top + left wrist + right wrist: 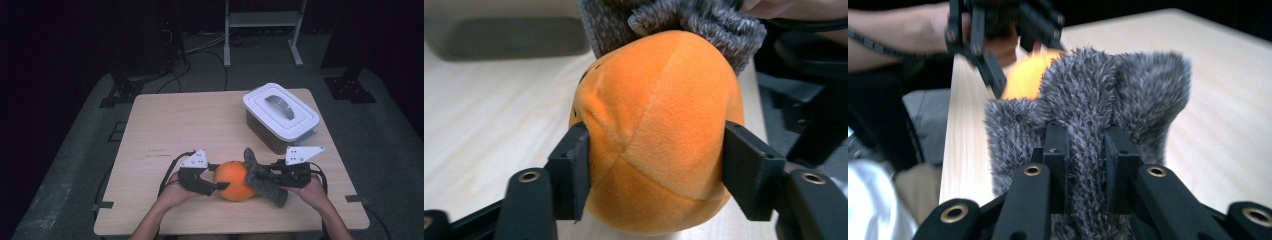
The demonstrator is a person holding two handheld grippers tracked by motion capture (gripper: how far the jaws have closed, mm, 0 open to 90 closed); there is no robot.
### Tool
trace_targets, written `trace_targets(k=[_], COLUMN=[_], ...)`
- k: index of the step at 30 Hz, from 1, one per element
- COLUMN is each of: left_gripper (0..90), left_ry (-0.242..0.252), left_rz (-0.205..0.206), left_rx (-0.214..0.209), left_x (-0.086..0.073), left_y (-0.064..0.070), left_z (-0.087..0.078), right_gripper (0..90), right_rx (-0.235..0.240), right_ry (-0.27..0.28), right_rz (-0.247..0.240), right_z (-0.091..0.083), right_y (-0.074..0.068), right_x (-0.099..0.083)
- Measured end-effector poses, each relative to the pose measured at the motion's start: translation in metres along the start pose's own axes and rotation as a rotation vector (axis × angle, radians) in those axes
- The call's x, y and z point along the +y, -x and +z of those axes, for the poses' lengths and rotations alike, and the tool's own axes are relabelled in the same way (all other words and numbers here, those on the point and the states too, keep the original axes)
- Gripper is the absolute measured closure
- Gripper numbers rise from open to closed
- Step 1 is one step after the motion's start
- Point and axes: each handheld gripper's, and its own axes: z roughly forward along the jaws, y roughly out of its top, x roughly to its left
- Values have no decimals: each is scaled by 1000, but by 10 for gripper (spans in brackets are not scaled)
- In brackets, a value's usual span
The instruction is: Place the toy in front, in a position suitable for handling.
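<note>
The table point(200, 120) is lit softly from above, while everything around it is lost in near-darkness. In the right gripper view, the orange plush ball point(1030, 75) is overexposed and blurred. Background behind it is rendered out of focus.

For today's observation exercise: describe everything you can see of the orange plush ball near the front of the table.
The orange plush ball is round, of soft short-pile fabric sewn from panels with visible seams, plus small dark marks on one side. It sits at the front middle of the wooden table. The left gripper clamps it, one black jaw pressed to each side. A grey fuzzy cloth, pinched by the right gripper, lies against its far side.
</note>
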Motion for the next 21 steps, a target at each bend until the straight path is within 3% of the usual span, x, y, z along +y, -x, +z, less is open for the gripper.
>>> trace_targets(k=[1, 3, 7, 12, 19, 21], left_gripper=[376, 380, 389, 386, 386, 386], left_ry=[3, 7, -3, 13, 26, 35], left_rz=[-1, 0, 26, 30, 25, 16], left_rx=[5, 11, 18, 6, 4, 8], left_x=[2, 4, 5, 6, 8, 9], left_y=[1, 3, 5, 6, 5, 5], left_z=[0, 0, -2, -3, -8, -9], right_gripper=[747, 746, 748, 748, 748, 749], right_rx=[-4, -18, -27, -19, -31, -17], right_ry=[32, 46, -10, -23, -55, -22], right_rz=[-6, -24, -66, -33, -25, 1], right_z=[1, 5, 21, 18, 19, 18], right_y=[-4, -10, -19, -9, -7, -6], right_x=[6, 14, 15, 3, -1, 2])
